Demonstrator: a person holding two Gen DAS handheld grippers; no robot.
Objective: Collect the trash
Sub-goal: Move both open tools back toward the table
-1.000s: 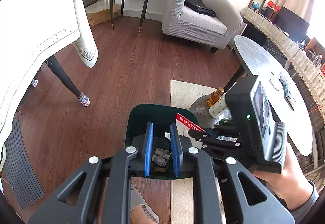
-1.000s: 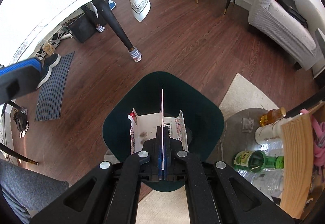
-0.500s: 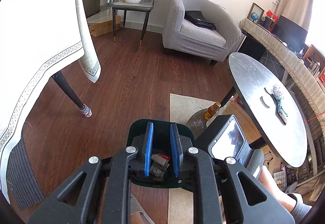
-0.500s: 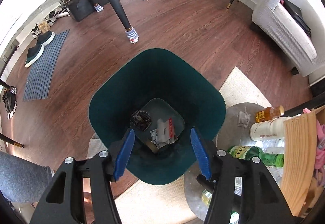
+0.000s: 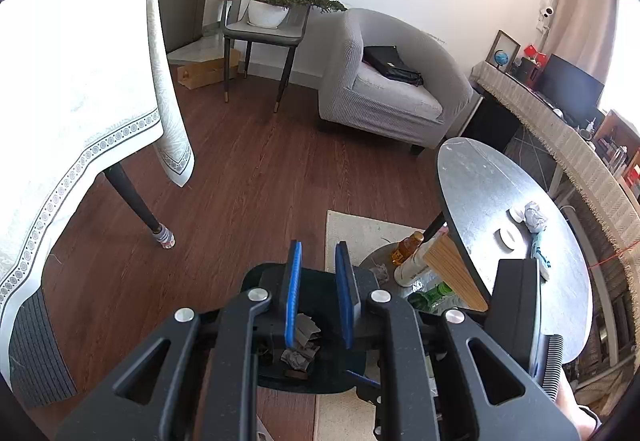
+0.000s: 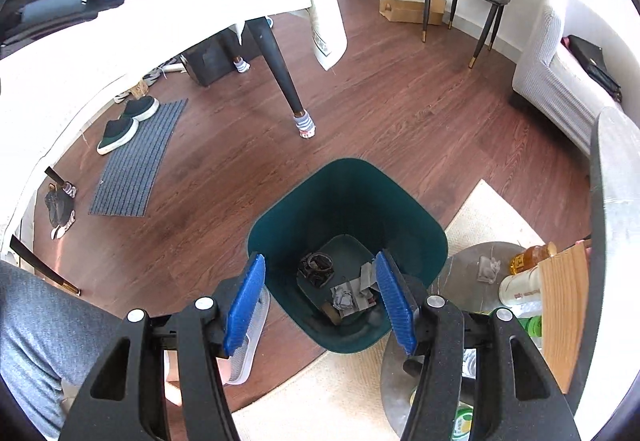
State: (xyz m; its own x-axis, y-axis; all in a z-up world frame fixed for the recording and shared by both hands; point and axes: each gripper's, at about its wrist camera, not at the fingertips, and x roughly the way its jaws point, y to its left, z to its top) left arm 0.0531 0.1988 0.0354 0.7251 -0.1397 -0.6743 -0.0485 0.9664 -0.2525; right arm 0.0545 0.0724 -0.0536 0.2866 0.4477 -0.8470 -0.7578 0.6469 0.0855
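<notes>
Right gripper (image 6: 320, 301): jaws spread wide, holding nothing, lower centre above the bin.
Left gripper (image 5: 319, 293): narrow gap, nothing between the pads.
Green bin (image 6: 416, 217): centre frame on the wood floor.
Trash (image 6: 348, 295): crumpled scraps on the bin's bottom.

The dark green plastic waste bin (image 6: 347, 241) stands on the brown wooden floor (image 6: 400, 121), at the edge of the cream rug (image 6: 488, 213). Crumpled paper scraps (image 6: 352, 295) lie in its bottom. To its right, a low round grey shelf (image 6: 472, 261) carries an amber glass bottle (image 6: 530, 259), under the round grey metal desk (image 5: 500, 209). A crumpled white wad (image 5: 534, 216) lies on that desk. Beyond the bin, a dark leg of the cloth-covered desk (image 6: 280, 73) meets the floor; a grey ribbed mat (image 6: 136, 161) lies to the left.
</notes>
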